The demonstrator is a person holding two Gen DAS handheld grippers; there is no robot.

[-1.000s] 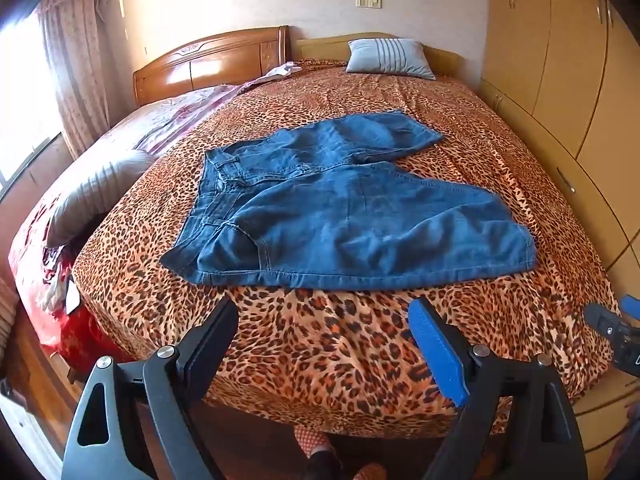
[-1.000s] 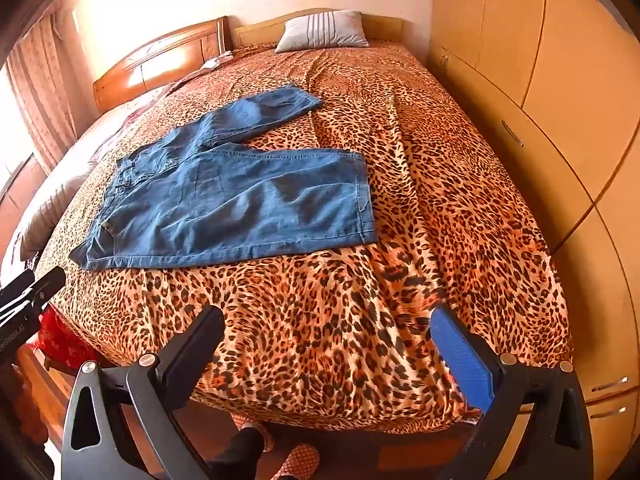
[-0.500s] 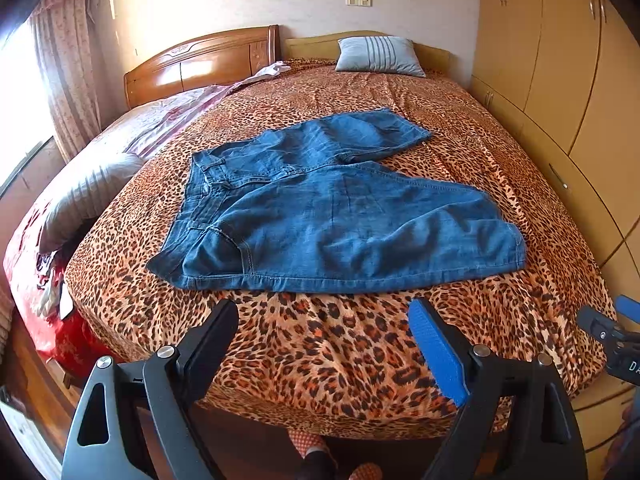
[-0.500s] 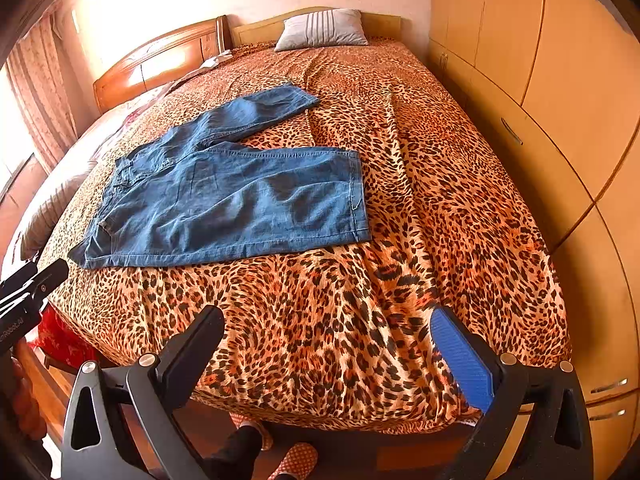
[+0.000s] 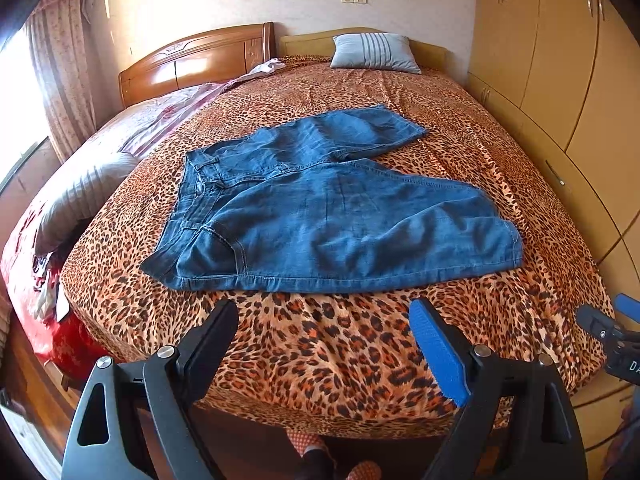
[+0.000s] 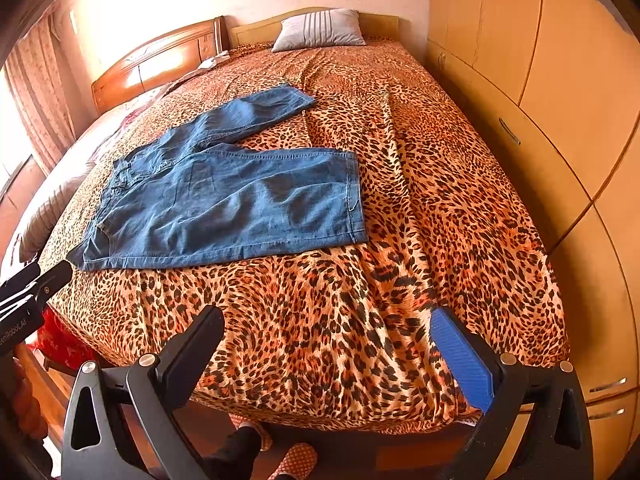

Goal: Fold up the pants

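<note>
on the leopard-print bed cover [image 5: 320, 360], toward its near left part, a pair of blue denim shorts [image 5: 332, 216] lies spread flat, waistband to the left and the two legs reaching right, the far leg angled away from the near one with a wedge of cover showing between them. the left hand-held gripper [image 5: 322, 320] hangs over the near edge of the bed, just short of the shorts' near hem, its fingers spread wide with nothing between them. the right hand-held gripper [image 6: 326, 330] hovers farther right over bare cover, well apart from the shorts [image 6: 224, 200], fingers likewise spread and empty. a grey striped pillow [image 5: 374, 52] rests at the far end against the headboard [image 5: 196, 60]. wooden wardrobe doors [image 6: 560, 80] run along the right side of the bed.
</note>
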